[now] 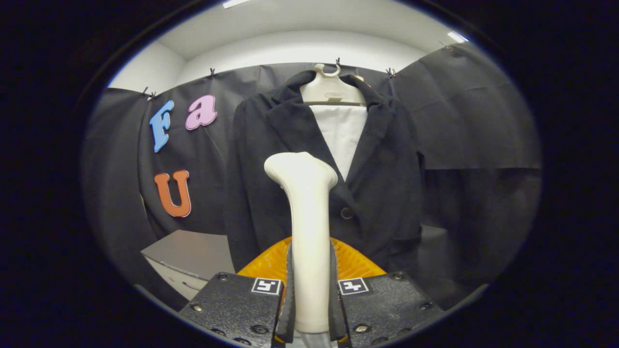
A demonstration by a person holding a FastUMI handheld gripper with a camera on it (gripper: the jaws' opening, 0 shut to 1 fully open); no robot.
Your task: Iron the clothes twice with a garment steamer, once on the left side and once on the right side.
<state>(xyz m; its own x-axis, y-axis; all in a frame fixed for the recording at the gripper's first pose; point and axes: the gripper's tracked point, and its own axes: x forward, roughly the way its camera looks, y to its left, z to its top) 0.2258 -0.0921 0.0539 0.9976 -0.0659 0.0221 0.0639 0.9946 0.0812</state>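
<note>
A dark blazer over a white shirt hangs on a pale hanger against the booth's wall. My gripper is shut on the cream handle of the garment steamer, which stands upright between the fingers. The steamer's head reaches up in front of the blazer's left lapel, below the collar. Whether the head touches the cloth I cannot tell. An orange translucent part of the steamer shows behind the handle, just beyond the fingers.
A grey tabletop with a drawer front lies low to the left of the blazer. Black cloth covers the wall on both sides of the garment.
</note>
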